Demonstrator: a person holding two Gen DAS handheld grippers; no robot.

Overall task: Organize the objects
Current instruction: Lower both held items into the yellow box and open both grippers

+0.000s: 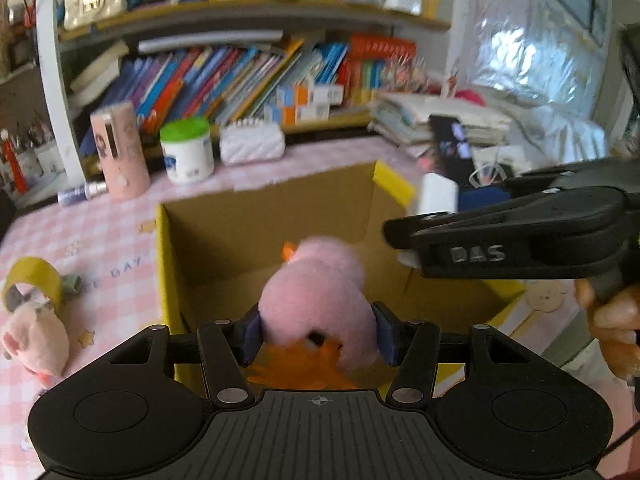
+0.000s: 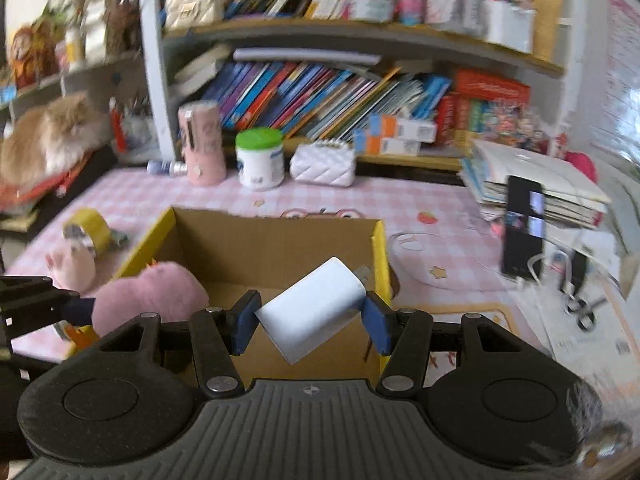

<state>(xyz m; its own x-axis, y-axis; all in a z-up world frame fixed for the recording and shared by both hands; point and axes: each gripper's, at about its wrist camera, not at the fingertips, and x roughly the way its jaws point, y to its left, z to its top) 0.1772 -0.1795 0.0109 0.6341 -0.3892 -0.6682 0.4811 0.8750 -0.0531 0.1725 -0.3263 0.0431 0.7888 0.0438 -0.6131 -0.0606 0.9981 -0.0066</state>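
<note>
Left claw (image 1: 318,338) clamps a pink plush toy (image 1: 320,300) at lower centre above the open cardboard box (image 1: 256,216), its orange parts blurred. Right claw (image 2: 310,320) grips a tilted white charger (image 2: 312,312) over the same box.

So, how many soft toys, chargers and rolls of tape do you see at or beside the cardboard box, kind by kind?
Soft toys: 2 (pink plush in the left claw, pale one on the table)
Chargers: 1 (white charger in the right claw)
Tape rolls: 1 (yellow tape)
Total: 4
</note>
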